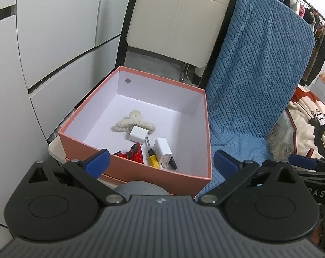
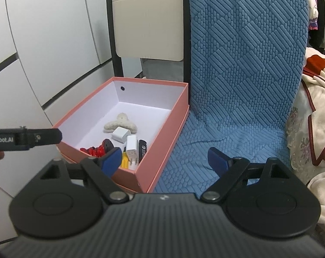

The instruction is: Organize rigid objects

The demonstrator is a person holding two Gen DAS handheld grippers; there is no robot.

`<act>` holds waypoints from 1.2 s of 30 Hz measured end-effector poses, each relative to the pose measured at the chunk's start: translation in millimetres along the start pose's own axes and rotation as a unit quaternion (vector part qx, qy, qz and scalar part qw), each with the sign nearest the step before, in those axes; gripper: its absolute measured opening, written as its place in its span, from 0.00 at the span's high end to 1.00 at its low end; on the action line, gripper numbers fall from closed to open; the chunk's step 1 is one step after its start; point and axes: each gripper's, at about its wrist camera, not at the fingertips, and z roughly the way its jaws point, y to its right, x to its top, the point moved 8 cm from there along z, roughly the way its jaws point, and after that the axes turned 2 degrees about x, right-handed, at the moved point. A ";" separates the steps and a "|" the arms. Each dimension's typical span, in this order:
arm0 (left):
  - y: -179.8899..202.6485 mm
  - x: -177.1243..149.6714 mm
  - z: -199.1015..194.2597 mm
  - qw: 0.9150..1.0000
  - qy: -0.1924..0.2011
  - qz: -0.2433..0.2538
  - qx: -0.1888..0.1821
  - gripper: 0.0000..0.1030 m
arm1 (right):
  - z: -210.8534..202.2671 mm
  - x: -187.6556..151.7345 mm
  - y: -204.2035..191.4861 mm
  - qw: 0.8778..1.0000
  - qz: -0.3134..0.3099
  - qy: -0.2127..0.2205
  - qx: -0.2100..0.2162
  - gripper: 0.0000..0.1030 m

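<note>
A pink box [image 1: 154, 178] with a white inside is being kept on the seat, just left of the blue mat [image 1: 259, 81]. Gathered in its near right corner are a fluffy cream hair clip [image 1: 132, 123], two white chargers [image 1: 162, 151], a red clip [image 1: 133, 153], and a yellow-handled screwdriver [image 1: 152, 157] whose long axis is running near to far, tip pointing far. The left gripper [image 1: 161, 163] and the right gripper [image 2: 165, 161] are both being held with fingers spread, nothing between them.

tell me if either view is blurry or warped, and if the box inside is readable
Left wrist: sharp, strong fisheye bending of the cabinet lines; box interior evenly lit, contents clear. Right wrist: same curvature, sharp; its gripper finger hides part of the contents.
</note>
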 end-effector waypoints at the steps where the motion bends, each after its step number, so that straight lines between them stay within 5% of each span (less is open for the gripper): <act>1: 0.0 -0.1 0.0 1.000 0.001 -0.001 -0.001 0.00 | 0.0 0.0 0.0 1.000 0.000 0.000 0.000 0.14; 36: -1.6 -2.8 -1.2 1.000 0.000 -0.024 -0.002 0.00 | -0.3 0.5 -0.5 1.000 -0.005 -0.003 -0.001 0.14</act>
